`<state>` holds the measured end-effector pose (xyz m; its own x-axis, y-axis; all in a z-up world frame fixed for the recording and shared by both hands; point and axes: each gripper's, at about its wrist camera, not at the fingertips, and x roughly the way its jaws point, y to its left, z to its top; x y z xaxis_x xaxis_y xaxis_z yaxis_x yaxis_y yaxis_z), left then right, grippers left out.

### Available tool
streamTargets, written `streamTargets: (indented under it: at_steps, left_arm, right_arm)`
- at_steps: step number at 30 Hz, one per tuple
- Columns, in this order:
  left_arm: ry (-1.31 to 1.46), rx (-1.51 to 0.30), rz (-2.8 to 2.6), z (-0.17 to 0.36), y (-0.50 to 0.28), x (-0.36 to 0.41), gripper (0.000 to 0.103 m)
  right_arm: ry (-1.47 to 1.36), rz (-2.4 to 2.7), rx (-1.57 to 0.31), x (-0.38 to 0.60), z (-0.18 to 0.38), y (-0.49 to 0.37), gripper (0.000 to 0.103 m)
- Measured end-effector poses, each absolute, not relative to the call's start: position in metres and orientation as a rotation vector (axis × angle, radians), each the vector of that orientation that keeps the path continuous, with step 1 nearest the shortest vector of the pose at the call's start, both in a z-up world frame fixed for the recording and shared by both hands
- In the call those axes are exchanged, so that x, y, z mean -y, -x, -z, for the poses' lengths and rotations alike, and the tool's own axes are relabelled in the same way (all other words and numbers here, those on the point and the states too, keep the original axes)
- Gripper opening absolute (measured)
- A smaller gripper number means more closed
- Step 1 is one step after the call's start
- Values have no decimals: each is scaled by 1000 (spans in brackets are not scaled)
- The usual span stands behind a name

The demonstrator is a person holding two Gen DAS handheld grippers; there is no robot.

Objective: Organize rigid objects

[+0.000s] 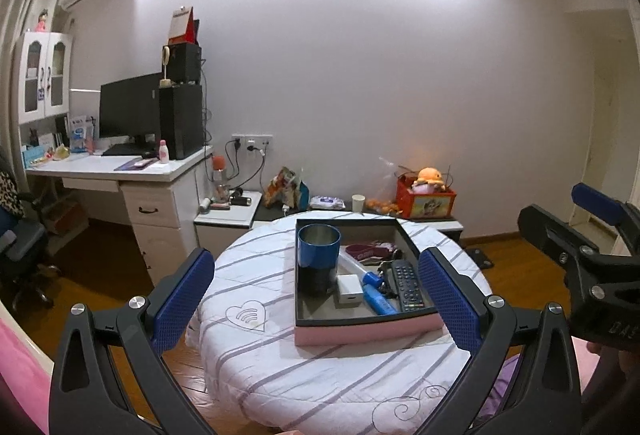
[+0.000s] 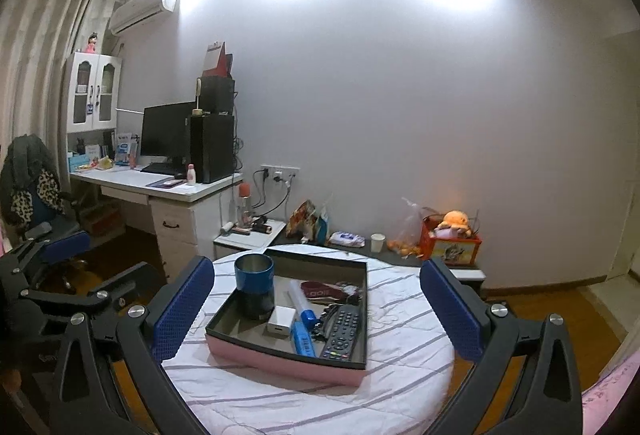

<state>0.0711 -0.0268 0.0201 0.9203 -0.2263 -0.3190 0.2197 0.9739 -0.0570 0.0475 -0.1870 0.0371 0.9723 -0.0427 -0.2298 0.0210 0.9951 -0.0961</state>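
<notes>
Pink box (image 1: 362, 333) with dark lining, sitting on round worktop (image 1: 280, 375) under white striped cloth. Inside: blue cup (image 1: 319, 245) upright in far left corner, white block (image 1: 349, 287) just beside its base, blue tube (image 1: 378, 297) lying near the middle, black remote (image 1: 406, 285) along the right wall, dark red pouch (image 1: 370, 250) toward the back. Left claw (image 1: 316, 301) wide apart, empty, hovering short of the box. Right claw (image 2: 316, 309) likewise spread, gripping nothing, box (image 2: 288, 355) between its blue pads. Desk with monitor (image 1: 130, 111) well off to the left.
</notes>
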Motion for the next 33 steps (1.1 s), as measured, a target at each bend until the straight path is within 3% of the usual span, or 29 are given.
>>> streamTargets:
  at_steps: [33]
  left_arm:
    - [6, -210, 187, -25, -16, 13, 103]
  right_arm:
    - [99, 101, -139, 168, -35, -1, 103]
